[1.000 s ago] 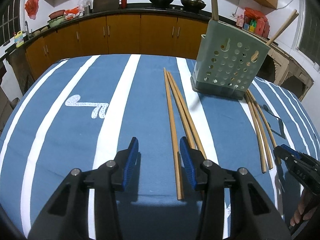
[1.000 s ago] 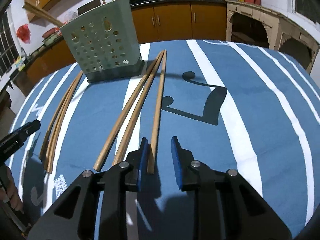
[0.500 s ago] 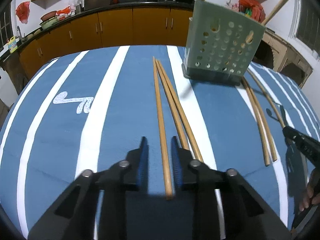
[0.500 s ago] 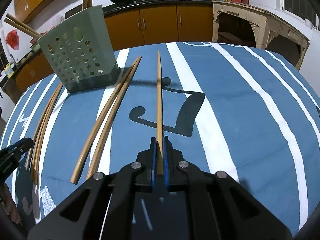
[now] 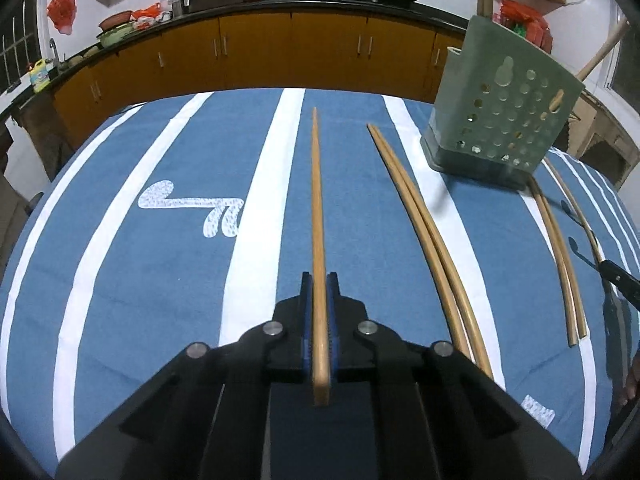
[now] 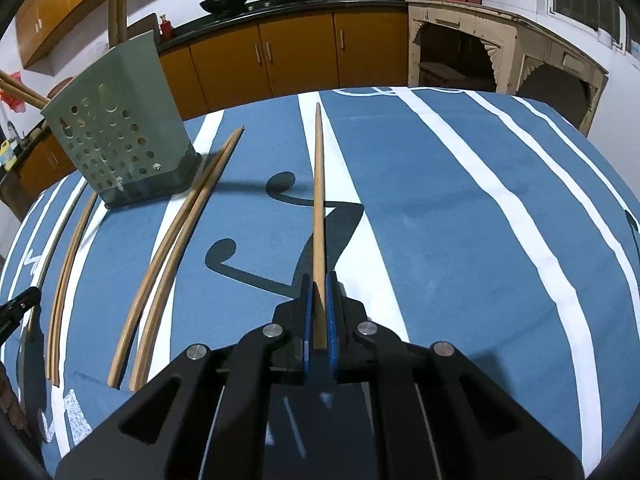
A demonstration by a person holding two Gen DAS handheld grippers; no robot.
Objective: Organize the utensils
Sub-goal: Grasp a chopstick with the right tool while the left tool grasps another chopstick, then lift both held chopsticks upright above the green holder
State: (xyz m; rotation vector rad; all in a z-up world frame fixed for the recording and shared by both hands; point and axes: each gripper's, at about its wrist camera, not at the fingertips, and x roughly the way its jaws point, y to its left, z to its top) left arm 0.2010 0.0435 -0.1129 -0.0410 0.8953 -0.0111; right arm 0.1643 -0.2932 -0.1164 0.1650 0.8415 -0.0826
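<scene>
My left gripper [image 5: 319, 296] is shut on a long wooden chopstick [image 5: 317, 208] that points straight ahead above the blue striped tablecloth [image 5: 168, 272]. My right gripper [image 6: 319, 296] is shut on another wooden chopstick [image 6: 319, 200], held lifted over the cloth. A green perforated utensil holder [image 5: 500, 120] stands at the far right in the left wrist view and at the far left in the right wrist view [image 6: 120, 136], with chopsticks standing in it. Two loose chopsticks [image 5: 424, 232] lie beside it, also seen in the right wrist view [image 6: 176, 248].
More chopsticks [image 5: 560, 264] lie right of the holder in the left wrist view. The right gripper's tip [image 5: 618, 280] shows at that view's right edge. Orange kitchen cabinets [image 5: 280, 56] with woks on the counter run behind the table.
Both grippers closed on a chopstick each, the right one first, and lifted them off the cloth. The left chopstick now sits apart from the two beside it.
</scene>
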